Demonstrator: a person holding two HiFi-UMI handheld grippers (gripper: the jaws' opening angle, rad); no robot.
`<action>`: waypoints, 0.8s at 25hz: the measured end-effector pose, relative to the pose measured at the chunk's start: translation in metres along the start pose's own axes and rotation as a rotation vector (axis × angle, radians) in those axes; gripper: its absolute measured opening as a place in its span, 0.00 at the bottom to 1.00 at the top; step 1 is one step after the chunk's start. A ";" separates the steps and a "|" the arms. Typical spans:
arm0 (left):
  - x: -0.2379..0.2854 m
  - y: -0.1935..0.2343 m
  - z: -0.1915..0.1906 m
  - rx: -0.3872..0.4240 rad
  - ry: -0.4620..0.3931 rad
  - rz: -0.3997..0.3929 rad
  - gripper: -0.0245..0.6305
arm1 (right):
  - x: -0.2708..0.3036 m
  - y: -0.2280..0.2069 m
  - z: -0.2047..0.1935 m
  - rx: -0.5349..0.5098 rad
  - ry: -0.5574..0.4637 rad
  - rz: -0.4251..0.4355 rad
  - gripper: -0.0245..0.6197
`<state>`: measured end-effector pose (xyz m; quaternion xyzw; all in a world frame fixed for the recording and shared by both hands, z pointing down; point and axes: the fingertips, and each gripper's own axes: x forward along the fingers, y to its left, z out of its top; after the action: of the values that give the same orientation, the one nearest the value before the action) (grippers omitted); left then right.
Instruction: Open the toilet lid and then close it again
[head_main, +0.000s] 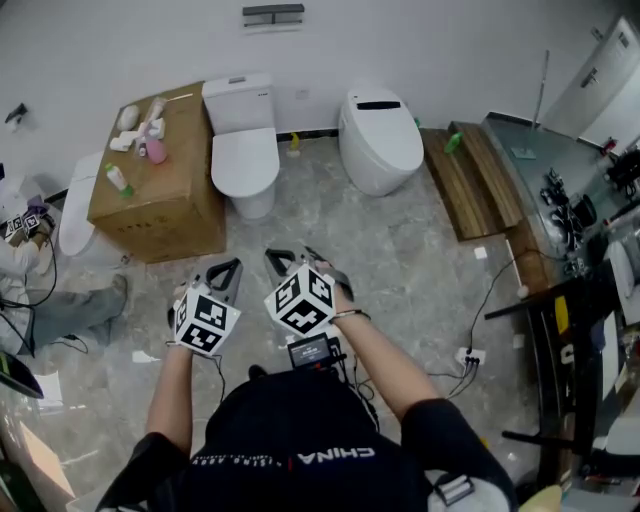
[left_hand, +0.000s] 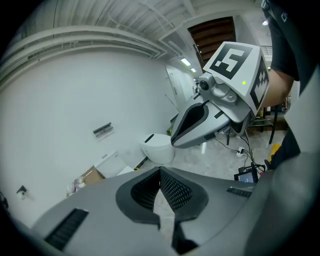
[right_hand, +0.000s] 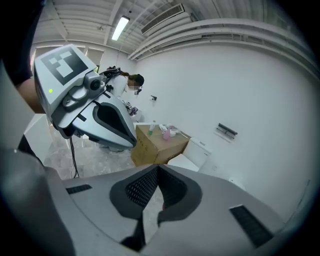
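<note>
The white toilet (head_main: 243, 150) stands against the far wall with its lid (head_main: 245, 162) down; it shows partly in the left gripper view (left_hand: 111, 163) and the right gripper view (right_hand: 196, 154). Both grippers hang in the air well short of it, over the marble floor. My left gripper (head_main: 226, 270) (left_hand: 160, 171) is shut with nothing between its jaws. My right gripper (head_main: 284, 260) (right_hand: 158, 168) sits close beside it, also shut and empty. Each gripper shows in the other's view, the right gripper (left_hand: 210, 117) and the left gripper (right_hand: 92, 114).
A cardboard box (head_main: 160, 185) with bottles on top stands left of the toilet. A rounded smart toilet (head_main: 380, 140) is to its right, then a wooden platform (head_main: 470, 180). A person (head_main: 40, 300) sits at the left. Cables and a power strip (head_main: 470, 355) lie at the right.
</note>
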<state>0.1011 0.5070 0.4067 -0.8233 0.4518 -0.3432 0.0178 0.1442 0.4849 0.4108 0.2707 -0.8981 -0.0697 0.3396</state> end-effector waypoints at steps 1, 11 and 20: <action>0.000 0.000 0.000 -0.002 -0.001 0.001 0.05 | 0.000 0.000 0.001 0.004 -0.005 -0.001 0.06; -0.001 -0.007 0.001 0.012 -0.003 -0.024 0.05 | -0.003 0.004 0.001 -0.001 -0.011 0.012 0.06; 0.005 -0.012 0.000 0.037 0.014 -0.023 0.05 | -0.004 0.003 -0.009 0.002 -0.003 0.016 0.06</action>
<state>0.1113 0.5101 0.4134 -0.8254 0.4359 -0.3577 0.0259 0.1512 0.4900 0.4162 0.2640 -0.9007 -0.0665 0.3385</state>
